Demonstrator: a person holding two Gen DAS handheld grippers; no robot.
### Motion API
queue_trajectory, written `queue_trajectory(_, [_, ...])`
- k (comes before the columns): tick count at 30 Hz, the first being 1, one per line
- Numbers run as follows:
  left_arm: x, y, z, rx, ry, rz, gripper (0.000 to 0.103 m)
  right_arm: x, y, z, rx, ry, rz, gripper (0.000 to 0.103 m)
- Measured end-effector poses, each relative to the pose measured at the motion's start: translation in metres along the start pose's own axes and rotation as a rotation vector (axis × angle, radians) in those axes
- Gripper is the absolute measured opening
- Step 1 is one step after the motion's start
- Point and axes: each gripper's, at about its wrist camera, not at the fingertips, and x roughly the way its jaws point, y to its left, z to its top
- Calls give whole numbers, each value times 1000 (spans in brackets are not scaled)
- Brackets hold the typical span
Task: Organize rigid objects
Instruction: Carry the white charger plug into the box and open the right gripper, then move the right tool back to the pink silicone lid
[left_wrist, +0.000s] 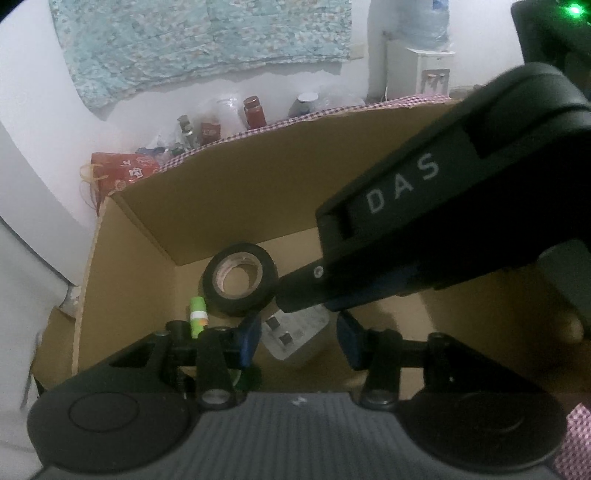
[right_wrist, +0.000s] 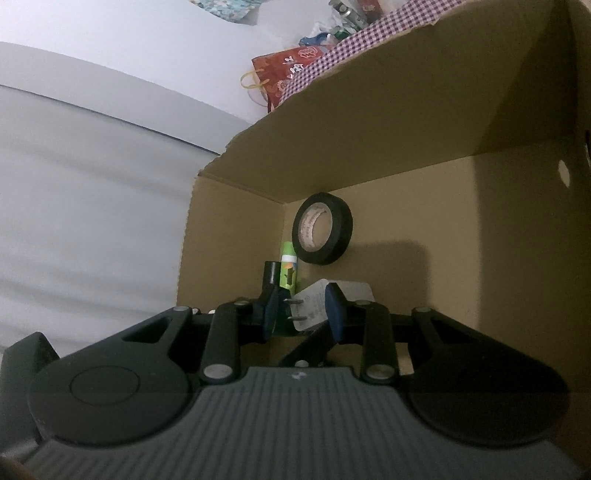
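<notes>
An open cardboard box (left_wrist: 258, 184) (right_wrist: 369, 129) fills both views. A black tape roll (left_wrist: 236, 306) (right_wrist: 332, 254) leans in its far left corner, and a green tube (left_wrist: 197, 314) (right_wrist: 288, 269) lies beside it. My right gripper (right_wrist: 301, 314) is low inside the box, shut on a white plug adapter (right_wrist: 314, 306) whose prongs point left. In the left wrist view the right gripper (left_wrist: 306, 310) crosses from the upper right and holds the adapter (left_wrist: 291, 332) near the box floor. My left gripper (left_wrist: 299, 341) hovers just above, open, with nothing pressed between its pads.
A purple checked cloth (left_wrist: 332, 110) runs along the box's far rim. Behind it stand jars (left_wrist: 255, 110), a red gift bag (left_wrist: 122, 170) (right_wrist: 284, 74) and a water dispenser (left_wrist: 417, 70). The box floor to the right of the tape is bare cardboard.
</notes>
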Motion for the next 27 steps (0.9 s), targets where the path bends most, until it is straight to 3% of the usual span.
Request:
queue_trajectory(3, [-6, 1, 1, -3, -28, -8, 50, -3, 2, -1, -10, -17, 1, 28])
queue_trajectory(7, [-26, 3, -1, -8, -101, -12, 66, -22, 10, -4, -32, -58, 16, 28])
queue_trajectory(14, [-89, 4, -15, -25, -239, -35, 77, -85, 34, -36, -114, -188, 51, 28])
queue_trajectory(22, [-161, 11, -77, -105, -352, -93, 86, -155, 42, -114, -259, -298, 113, 30])
queue_trajectory(27, [-160, 12, -133, -186, -314, -107, 87, -166, 20, -170, -259, -310, 101, 31])
